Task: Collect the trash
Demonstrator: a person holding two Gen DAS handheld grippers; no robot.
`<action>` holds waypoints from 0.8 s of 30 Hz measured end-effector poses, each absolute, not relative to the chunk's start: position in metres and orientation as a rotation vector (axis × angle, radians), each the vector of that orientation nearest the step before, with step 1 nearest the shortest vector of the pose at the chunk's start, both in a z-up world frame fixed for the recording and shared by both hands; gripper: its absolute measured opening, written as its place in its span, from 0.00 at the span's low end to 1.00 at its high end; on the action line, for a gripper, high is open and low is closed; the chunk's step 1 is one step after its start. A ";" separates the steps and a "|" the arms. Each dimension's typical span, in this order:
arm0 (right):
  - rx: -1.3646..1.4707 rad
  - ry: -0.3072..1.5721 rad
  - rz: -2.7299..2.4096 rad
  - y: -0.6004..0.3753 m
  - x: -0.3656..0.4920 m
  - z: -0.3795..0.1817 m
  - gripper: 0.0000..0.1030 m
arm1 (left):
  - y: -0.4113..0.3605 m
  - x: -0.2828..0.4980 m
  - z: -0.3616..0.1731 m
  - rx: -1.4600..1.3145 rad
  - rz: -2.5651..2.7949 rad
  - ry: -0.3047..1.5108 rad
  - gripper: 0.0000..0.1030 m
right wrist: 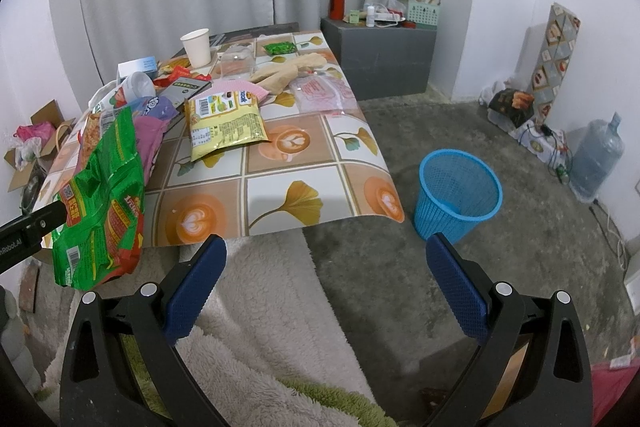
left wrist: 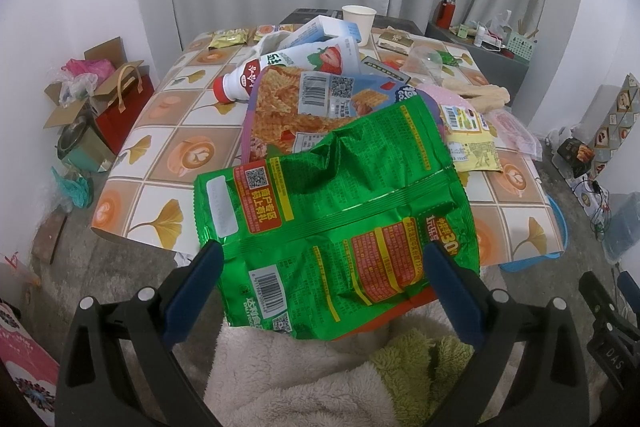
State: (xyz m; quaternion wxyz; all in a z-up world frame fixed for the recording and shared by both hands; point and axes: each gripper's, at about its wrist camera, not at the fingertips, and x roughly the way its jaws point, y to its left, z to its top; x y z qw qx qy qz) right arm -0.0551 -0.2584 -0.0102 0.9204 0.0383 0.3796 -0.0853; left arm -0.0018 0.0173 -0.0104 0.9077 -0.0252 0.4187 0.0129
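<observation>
Fleecy cream blanket (left wrist: 288, 379) fills the foreground beneath both tools. Left tool (left wrist: 324, 267) stands with its blue pads spread wide; the crumpled green snack bag (left wrist: 332, 211) lies between them, hanging over the worktop's near edge, and whether a pad touches it cannot be told. In the right wrist view the same green bag (right wrist: 100, 203) droops off the worktop (right wrist: 280, 187) at the left, beside the left tool's black arm. Right tool (right wrist: 326, 259) is spread open, holding nothing. Behind the green bag sit a waffle-print snack bag (left wrist: 288, 107), a strawberry milk bottle (left wrist: 280, 67), a yellow packet (right wrist: 224, 127) and a paper cup (right wrist: 197, 47). A blue mesh wastebasket (right wrist: 458, 195) stands on the floor just beside the worktop's right corner.
</observation>
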 end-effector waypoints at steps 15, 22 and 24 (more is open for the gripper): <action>0.071 0.761 -0.167 -0.258 -0.049 -0.004 0.93 | 0.024 -0.005 -0.015 -0.066 0.034 0.850 0.95; 0.106 0.676 -0.132 -0.270 -0.034 0.005 0.93 | 0.029 0.005 -0.002 -0.098 -0.021 0.787 0.95; 0.121 0.652 -0.099 -0.274 -0.027 0.009 0.93 | 0.032 0.010 0.004 -0.114 -0.049 0.757 0.95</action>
